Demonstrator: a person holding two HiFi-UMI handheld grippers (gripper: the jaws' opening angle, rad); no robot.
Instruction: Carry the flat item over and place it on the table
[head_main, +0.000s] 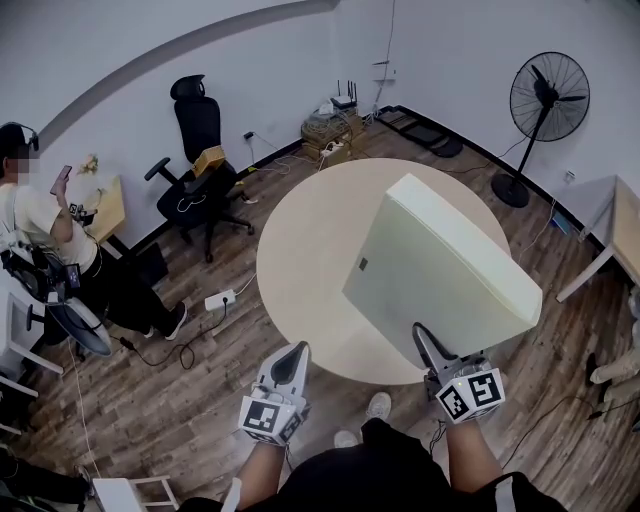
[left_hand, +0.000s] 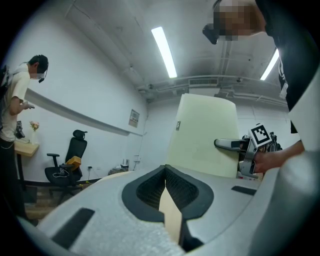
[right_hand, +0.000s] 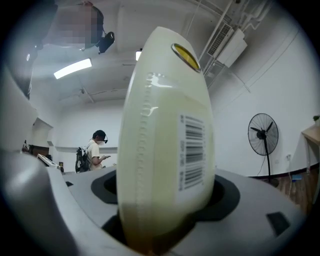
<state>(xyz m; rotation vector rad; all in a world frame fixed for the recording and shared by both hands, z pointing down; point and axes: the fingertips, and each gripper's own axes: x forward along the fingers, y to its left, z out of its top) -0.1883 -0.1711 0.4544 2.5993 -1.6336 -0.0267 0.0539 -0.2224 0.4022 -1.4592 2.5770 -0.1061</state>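
Note:
The flat item is a thick, pale yellow-green panel. It is held tilted above the right half of the round beige table. My right gripper is shut on the panel's near edge. In the right gripper view the panel stands edge-on between the jaws of the right gripper, with a barcode label on its side. My left gripper is shut and empty, just off the table's near edge. The left gripper view shows its closed tips, the panel and the right gripper beyond.
A black office chair stands left of the table and a standing fan at the back right. A person stands at the far left. A power strip and cables lie on the wooden floor. A desk is at the right.

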